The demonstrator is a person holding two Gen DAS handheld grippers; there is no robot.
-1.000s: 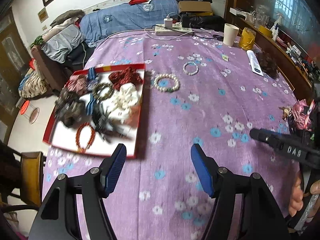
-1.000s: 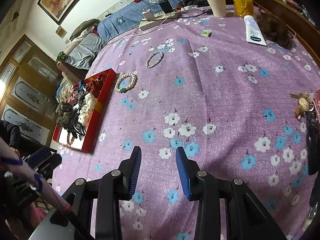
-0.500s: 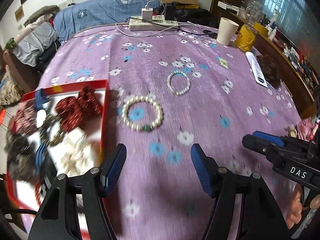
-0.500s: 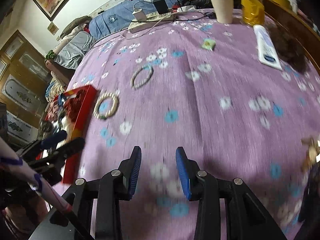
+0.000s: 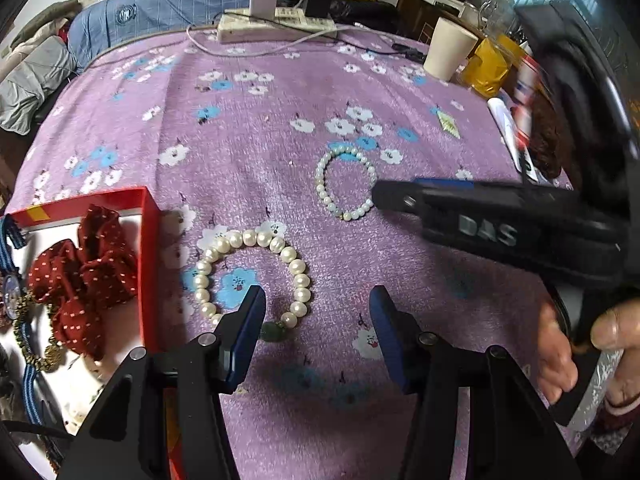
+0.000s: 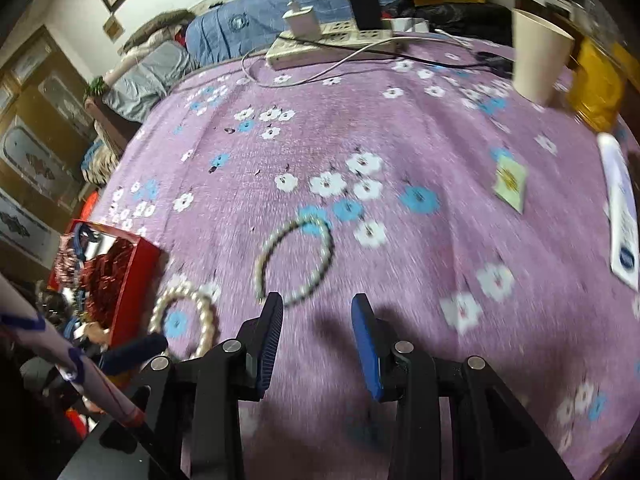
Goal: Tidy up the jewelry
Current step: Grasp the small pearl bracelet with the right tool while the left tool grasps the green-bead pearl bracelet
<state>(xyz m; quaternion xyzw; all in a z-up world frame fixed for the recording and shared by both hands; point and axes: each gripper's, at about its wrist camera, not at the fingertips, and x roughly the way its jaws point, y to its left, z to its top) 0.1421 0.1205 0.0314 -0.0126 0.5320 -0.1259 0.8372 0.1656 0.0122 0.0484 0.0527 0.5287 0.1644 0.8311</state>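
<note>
A large pearl bracelet (image 5: 298, 268) with a green bead lies on the purple flowered cloth beside the red tray (image 5: 146, 240). My left gripper (image 5: 316, 300) hangs just over it, jaws closing. The bracelet's right side lies between the fingers, and the pads do not press on it. A smaller pearl bracelet (image 5: 320, 188) lies further out. My right gripper (image 6: 318, 304) stands open just short of that small bracelet (image 6: 328, 248), with nothing between its fingers. In the left wrist view the right gripper (image 5: 394, 190) reaches in from the right, its tip at the small bracelet's edge.
The tray holds a red dotted scrunchie (image 5: 84, 272) and other hair ties and bracelets. A power strip (image 5: 276, 26) with cables, a paper cup (image 5: 450, 50), a yellow container (image 5: 490, 66), a white tube (image 6: 622, 216) and a small packet (image 6: 508, 180) sit at the far and right edges.
Both grippers have moved forward across the cloth and lower, onto the two pearl bracelets. The left jaws have narrowed. The tray has slid to the left edge of view.
</note>
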